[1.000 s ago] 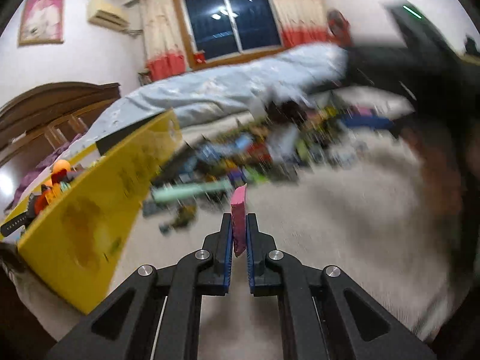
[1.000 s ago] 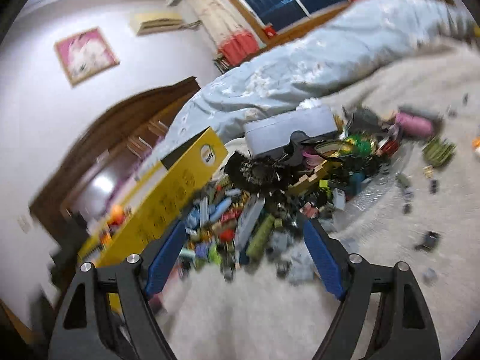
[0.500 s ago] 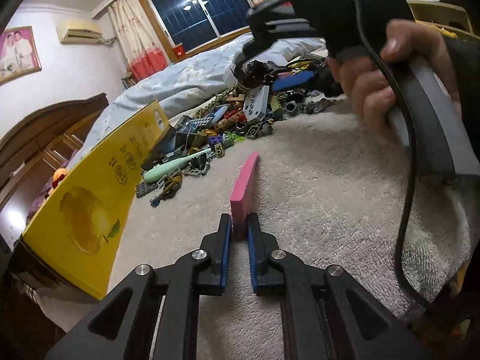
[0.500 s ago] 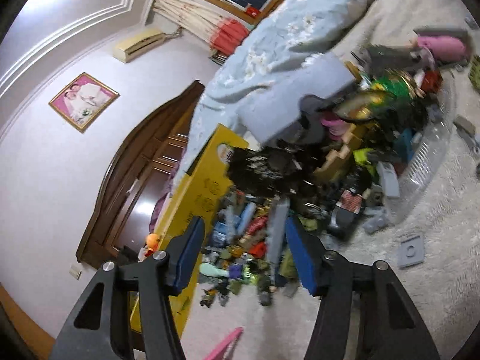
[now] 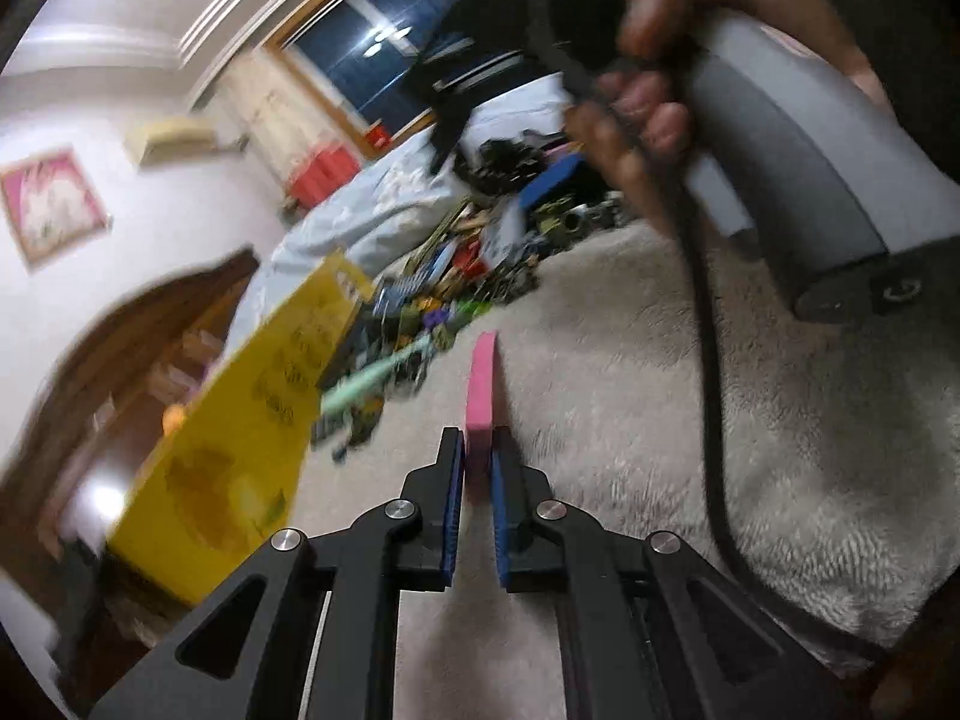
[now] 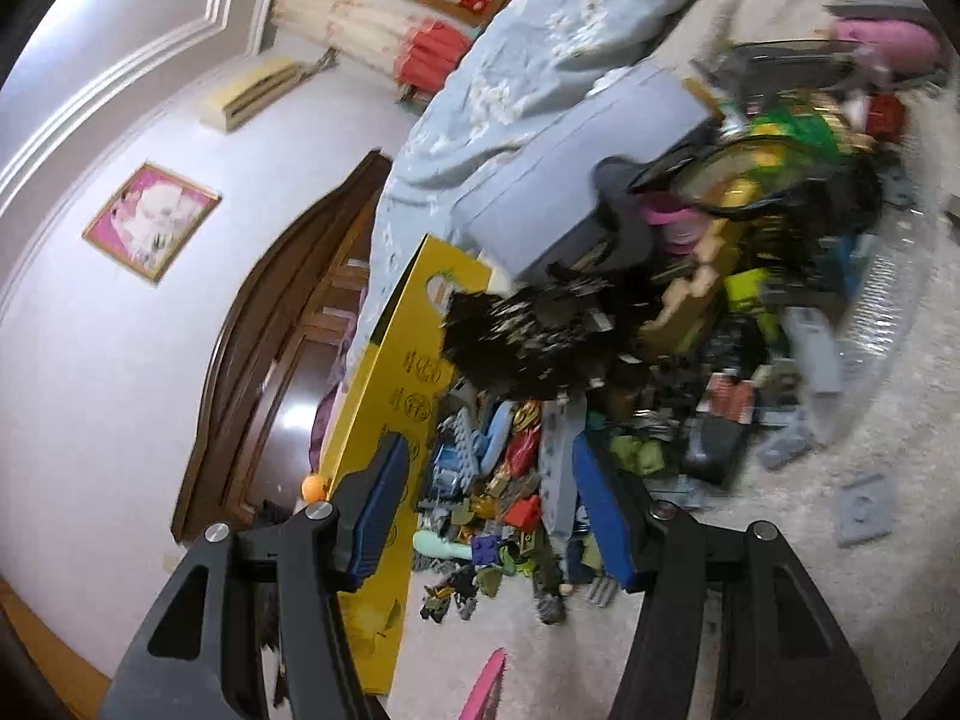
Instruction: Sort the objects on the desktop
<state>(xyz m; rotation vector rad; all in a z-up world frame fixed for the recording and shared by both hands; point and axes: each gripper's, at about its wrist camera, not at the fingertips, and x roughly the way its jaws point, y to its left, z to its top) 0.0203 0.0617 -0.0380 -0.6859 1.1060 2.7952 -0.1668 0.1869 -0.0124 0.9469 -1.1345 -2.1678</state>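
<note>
1. Clamping the pink block point(image 5: 480, 396), the left tongs point(image 5: 477, 468) hold it edge-up above the beige carpet point(image 5: 600, 396).
2. Right tongs point(image 6: 498, 516) spread apart, aimed at the toy pile point(image 6: 630, 372) beside the yellow box point(image 6: 390, 396).

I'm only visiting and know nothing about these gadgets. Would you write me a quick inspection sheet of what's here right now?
Surface: shaggy beige carpet.
Job's things: pink bar, clamped upright on its edge; yellow box standing at the left of the pile.
Clutter: toy brick pile, many colours, blurred; grey plate lying apart on the carpet.
Grippers: left gripper shut on the pink bar; right gripper open, empty, above the pile.
Cables: black cable hanging from the handle in the right hand.
Surroundings: bed with blue quilt, dark window, framed picture, wooden headboard.
</note>
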